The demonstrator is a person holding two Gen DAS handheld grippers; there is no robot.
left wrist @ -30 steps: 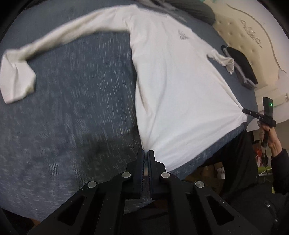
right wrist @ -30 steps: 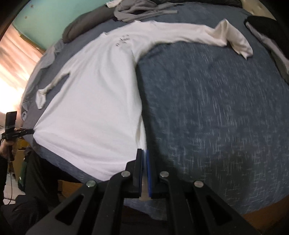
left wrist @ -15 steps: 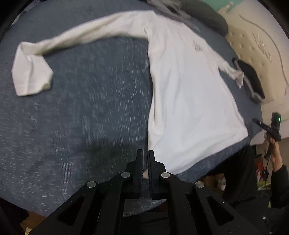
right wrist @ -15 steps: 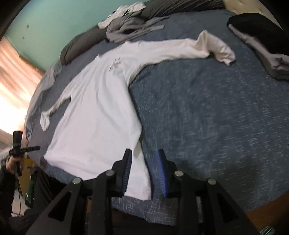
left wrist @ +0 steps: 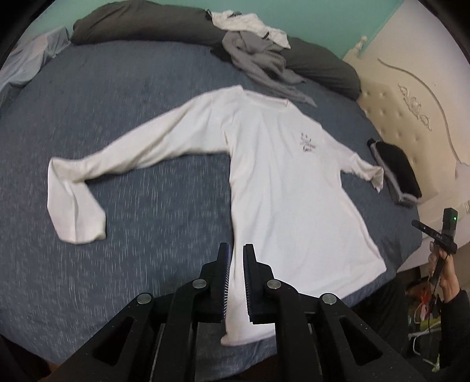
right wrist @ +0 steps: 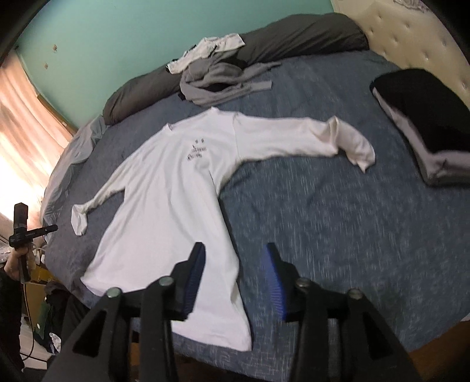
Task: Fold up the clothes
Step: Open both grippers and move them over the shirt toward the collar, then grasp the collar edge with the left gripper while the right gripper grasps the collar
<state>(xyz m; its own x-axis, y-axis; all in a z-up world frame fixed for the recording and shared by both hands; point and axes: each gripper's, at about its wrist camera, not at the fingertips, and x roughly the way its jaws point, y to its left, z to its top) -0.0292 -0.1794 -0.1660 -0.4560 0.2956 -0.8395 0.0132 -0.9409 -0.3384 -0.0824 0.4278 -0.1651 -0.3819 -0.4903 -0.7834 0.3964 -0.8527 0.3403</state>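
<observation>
On the blue-grey bedspread (left wrist: 141, 123) the white long-sleeve shirt (left wrist: 288, 188) is lying flat, front up, collar pointing toward the far wall and hem right at the near edge of the bed. There's a small dark logo (left wrist: 307, 144) on the chest. In the left wrist cam one sleeve runs out to the left w/ the cuff end doubled back on itself; the other sleeve sits tight along the body, cuff near the folded black-and-grey garment (left wrist: 396, 173) by the cream tufted headboard (left wrist: 411, 111).

Left gripper (left wrist: 235, 255) is above the hem corner, jaws opening but only a narrow gap so far. I see shirt fabric through the gap but it's down on the bed, pads aren't pressing on it, so nothing held. Right gripper (right wrist: 233, 258) is opening too and a lot wider, blue pads well apart, hanging over the other hem corner of the shirt (right wrist: 164, 205), also not gripping anything. Same shirt in that cam, long sleeve stretched toward the black-and-grey garment (right wrist: 423, 126).

Far side of the bed has a long dark grey pillow (left wrist: 141, 26) w/ a crumpled pile of grey and white clothes (left wrist: 255, 55) on and in front of it. Teal wall (right wrist: 117, 38) behind. Frames are a bit motion-blurred, esp the bedspread texture. Each cam catches the other gripper's handle off the bed edge: a hand (left wrist: 440, 264) and dark sleeve.
</observation>
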